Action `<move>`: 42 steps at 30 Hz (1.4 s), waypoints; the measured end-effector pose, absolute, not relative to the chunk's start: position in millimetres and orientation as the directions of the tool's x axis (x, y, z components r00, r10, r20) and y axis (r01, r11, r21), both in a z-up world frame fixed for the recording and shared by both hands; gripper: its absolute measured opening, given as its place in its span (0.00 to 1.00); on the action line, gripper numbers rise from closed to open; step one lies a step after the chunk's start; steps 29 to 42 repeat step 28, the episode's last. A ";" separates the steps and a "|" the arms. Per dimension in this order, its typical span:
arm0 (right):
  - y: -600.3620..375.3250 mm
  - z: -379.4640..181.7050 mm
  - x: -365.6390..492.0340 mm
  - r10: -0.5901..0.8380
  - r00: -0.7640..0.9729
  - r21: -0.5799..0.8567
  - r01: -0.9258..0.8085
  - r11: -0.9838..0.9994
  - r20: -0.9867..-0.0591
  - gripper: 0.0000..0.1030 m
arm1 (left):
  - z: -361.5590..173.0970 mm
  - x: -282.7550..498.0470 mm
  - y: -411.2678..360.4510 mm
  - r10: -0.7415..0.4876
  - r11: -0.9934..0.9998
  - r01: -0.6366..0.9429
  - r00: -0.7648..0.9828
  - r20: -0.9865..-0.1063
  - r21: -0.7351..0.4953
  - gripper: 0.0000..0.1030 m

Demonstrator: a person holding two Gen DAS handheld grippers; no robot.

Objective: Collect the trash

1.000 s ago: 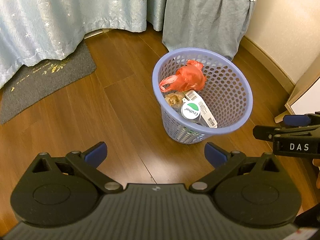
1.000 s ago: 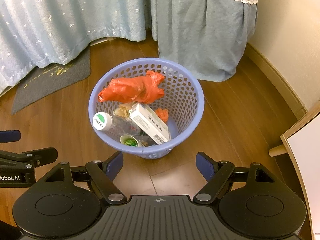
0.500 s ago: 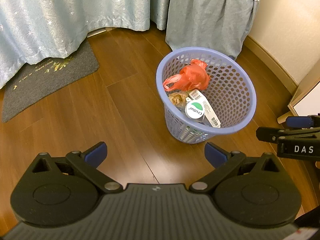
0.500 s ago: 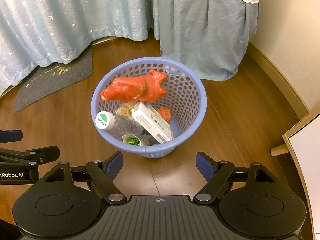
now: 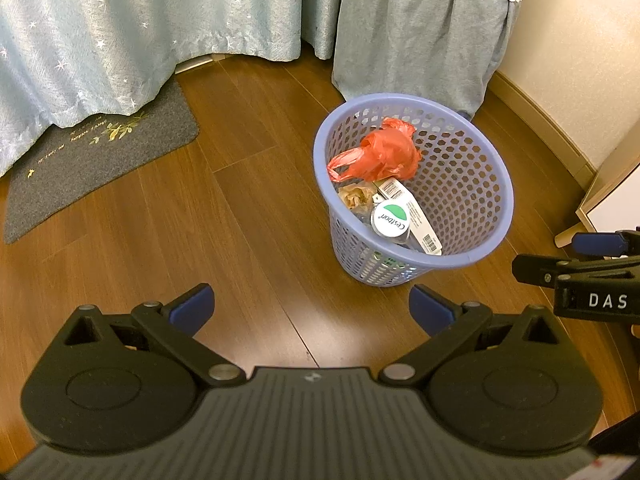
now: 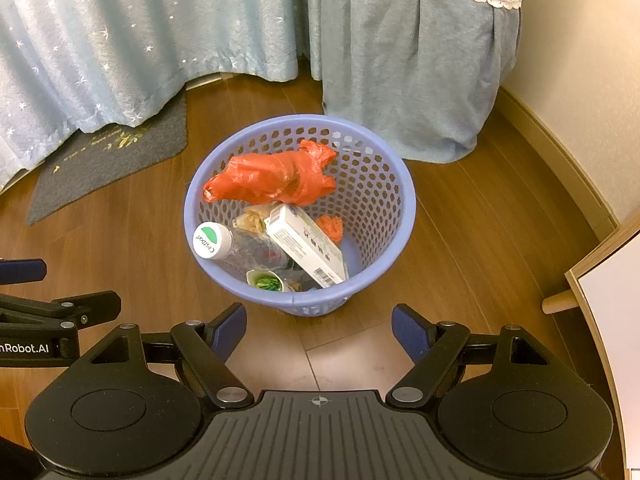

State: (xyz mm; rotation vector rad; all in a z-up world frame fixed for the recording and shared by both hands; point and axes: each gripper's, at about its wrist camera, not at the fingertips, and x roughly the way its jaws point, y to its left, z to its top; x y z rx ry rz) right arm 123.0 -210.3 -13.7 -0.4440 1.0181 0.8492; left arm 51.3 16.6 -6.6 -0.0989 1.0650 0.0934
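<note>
Both the left gripper [image 5: 311, 308] and right gripper [image 6: 319, 328] hang with jaws wide apart, holding nothing. The purple basket [image 6: 392, 184] stands on the wooden floor [image 5: 200, 220] just beyond them, holding an orange bag [image 6: 272, 178], white box [image 6: 306, 246] and capped bottle [image 6: 212, 240].

Basket [image 6: 400, 204] showing lavender-blue, all-over hole pattern. Bag [image 6: 276, 178] showing orange-red. Box [image 6: 306, 246] showing white with a black barcode. Bottle [image 6: 248, 246] showing clear, its cap [image 6: 208, 241] white with a green patch. Floor [image 5: 200, 216] showing brown wood grain. Mat [image 5: 92, 160] showing dark grey with gold leaf print and lettering. Curtains [image 6: 120, 40] showing pale blue with small white stars. Cloth [image 6: 412, 68] showing grey-blue with white lace trim. Wall [image 6: 580, 80] showing cream. Both grippers' fingers [image 6: 230, 328] showing blue pads on black arms.
</note>
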 end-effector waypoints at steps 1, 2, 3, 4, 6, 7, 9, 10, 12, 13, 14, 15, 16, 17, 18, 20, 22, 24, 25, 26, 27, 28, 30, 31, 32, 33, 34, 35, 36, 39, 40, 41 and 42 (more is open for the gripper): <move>-210.2 -13.8 123.2 0.407 0.256 0.053 -0.790 0.611 -0.877 0.75 | -6.6 51.2 16.4 0.029 0.992 -0.125 0.481 -0.876 -0.036 0.99; -210.3 -13.7 123.0 0.406 0.255 0.054 -0.790 0.611 -0.877 0.75 | -6.6 51.2 16.4 0.029 0.991 -0.125 0.481 -0.876 -0.036 0.99; -210.3 -13.7 123.0 0.407 0.255 0.054 -0.790 0.611 -0.877 0.75 | -6.6 51.2 16.1 0.030 0.991 -0.128 0.481 -0.876 -0.036 0.99; -210.2 -13.7 123.0 0.406 0.256 0.053 -0.790 0.610 -0.877 0.75 | -6.6 51.2 16.0 0.030 0.991 -0.128 0.481 -0.876 -0.036 0.99; -210.3 -13.8 123.0 0.407 0.254 0.055 -0.790 0.610 -0.877 0.75 | -6.6 51.2 16.2 0.031 0.991 -0.130 0.482 -0.876 -0.036 0.99; -210.2 -13.8 123.0 0.407 0.254 0.054 -0.790 0.610 -0.877 0.75 | -6.7 51.4 16.3 0.031 0.991 -0.129 0.481 -0.876 -0.036 0.99; -210.2 -13.7 122.9 0.407 0.255 0.053 -0.790 0.611 -0.877 0.75 | -6.5 51.4 16.7 0.030 0.991 -0.130 0.482 -0.876 -0.037 0.99; -210.2 -13.7 123.1 0.407 0.255 0.053 -0.790 0.611 -0.877 0.75 | -6.5 51.5 16.8 0.030 0.991 -0.130 0.482 -0.875 -0.037 0.99; -210.2 -13.7 122.7 0.406 0.255 0.053 -0.790 0.611 -0.877 0.75 | -6.4 51.3 16.8 0.031 0.991 -0.130 0.482 -0.875 -0.036 0.99; -210.2 -13.8 122.7 0.407 0.255 0.053 -0.790 0.611 -0.877 0.75 | -6.4 51.2 17.1 0.031 0.991 -0.131 0.482 -0.876 -0.037 0.99; -210.0 -14.0 122.7 0.407 0.255 0.053 -0.791 0.610 -0.877 0.75 | -6.3 51.5 17.1 0.030 0.991 -0.131 0.482 -0.876 -0.038 0.99; -209.9 -13.9 122.6 0.406 0.254 0.053 -0.790 0.610 -0.878 0.75 | -6.2 51.6 17.3 0.030 0.991 -0.131 0.482 -0.876 -0.038 0.99; -209.7 -14.0 122.7 0.406 0.254 0.053 -0.790 0.610 -0.878 0.75 | -6.2 51.5 17.4 0.031 0.991 -0.131 0.483 -0.875 -0.038 0.99; -210.1 -13.9 122.7 0.407 0.254 0.053 -0.791 0.610 -0.878 0.75 | -6.2 51.5 17.2 0.031 0.990 -0.133 0.483 -0.875 -0.038 0.99; -210.1 -13.9 122.7 0.407 0.255 0.053 -0.791 0.609 -0.877 0.75 | -6.1 51.6 17.0 0.031 0.990 -0.134 0.483 -0.875 -0.039 0.99; -210.4 -14.1 123.0 0.406 0.255 0.052 -0.791 0.609 -0.877 0.75 | -5.8 51.5 17.0 0.031 0.990 -0.136 0.484 -0.875 -0.040 0.99; -210.2 -13.9 122.9 0.406 0.254 0.053 -0.791 0.609 -0.878 0.75 | -5.8 51.4 17.1 0.031 0.990 -0.137 0.484 -0.874 -0.041 0.99; -210.3 -13.8 122.9 0.407 0.254 0.053 -0.791 0.609 -0.877 0.75 | -5.0 51.0 17.4 0.029 0.989 -0.140 0.489 -0.872 -0.046 0.99; -210.2 -13.9 123.0 0.407 0.254 0.053 -0.791 0.609 -0.877 0.75 | -4.8 50.7 17.4 0.029 0.989 -0.143 0.491 -0.870 -0.048 0.99; -210.3 -13.8 122.8 0.407 0.255 0.053 -0.791 0.609 -0.877 0.75 | -4.4 50.6 17.6 0.029 0.988 -0.145 0.494 -0.869 -0.050 0.99; -210.3 -13.8 122.8 0.407 0.255 0.053 -0.791 0.609 -0.877 0.75 | -4.6 50.1 17.7 0.027 0.988 -0.145 0.495 -0.869 -0.052 0.99; -210.3 -13.8 122.7 0.407 0.255 0.053 -0.791 0.609 -0.877 0.75 | -4.8 50.5 17.4 0.024 0.988 -0.143 0.494 -0.869 -0.053 0.99; -210.3 -13.8 122.7 0.407 0.255 0.053 -0.791 0.609 -0.877 0.75 | -4.8 50.5 17.4 0.024 0.988 -0.143 0.494 -0.869 -0.053 0.99; -210.3 -13.8 122.7 0.407 0.255 0.053 -0.791 0.609 -0.877 0.75 | -4.8 50.5 17.4 0.024 0.988 -0.143 0.494 -0.869 -0.053 0.99; -210.3 -13.8 122.7 0.407 0.255 0.053 -0.791 0.609 -0.877 0.75 | -4.8 50.5 17.4 0.024 0.988 -0.143 0.494 -0.869 -0.053 0.99; -210.3 -13.8 122.7 0.407 0.255 0.053 -0.791 0.609 -0.877 0.75 | -4.8 50.5 17.4 0.024 0.988 -0.143 0.494 -0.869 -0.053 0.99; -210.3 -13.8 122.7 0.407 0.255 0.053 -0.791 0.609 -0.877 0.75 | -4.8 50.5 17.4 0.024 0.988 -0.143 0.494 -0.869 -0.053 0.99; -210.3 -13.8 122.7 0.407 0.255 0.053 -0.791 0.609 -0.877 0.75 | -4.8 50.5 17.4 0.024 0.988 -0.143 0.494 -0.869 -0.053 0.99; -210.3 -13.8 122.7 0.407 0.255 0.053 -0.791 0.609 -0.877 0.75 | -4.8 50.5 17.4 0.024 0.988 -0.143 0.494 -0.869 -0.053 0.99; -210.3 -13.8 122.7 0.407 0.255 0.053 -0.791 0.609 -0.877 0.75 | -4.8 50.5 17.4 0.024 0.988 -0.143 0.494 -0.869 -0.053 0.99; -210.3 -13.8 122.7 0.407 0.255 0.053 -0.791 0.609 -0.877 0.75 | -4.8 50.5 17.4 0.024 0.988 -0.143 0.494 -0.869 -0.053 0.99; -210.3 -13.8 122.7 0.407 0.255 0.053 -0.791 0.609 -0.877 0.75 | -4.8 50.5 17.4 0.024 0.988 -0.143 0.494 -0.869 -0.053 0.99; -210.3 -13.8 122.7 0.407 0.255 0.053 -0.791 0.609 -0.877 0.75 | -4.8 50.5 17.4 0.024 0.988 -0.143 0.494 -0.869 -0.053 0.99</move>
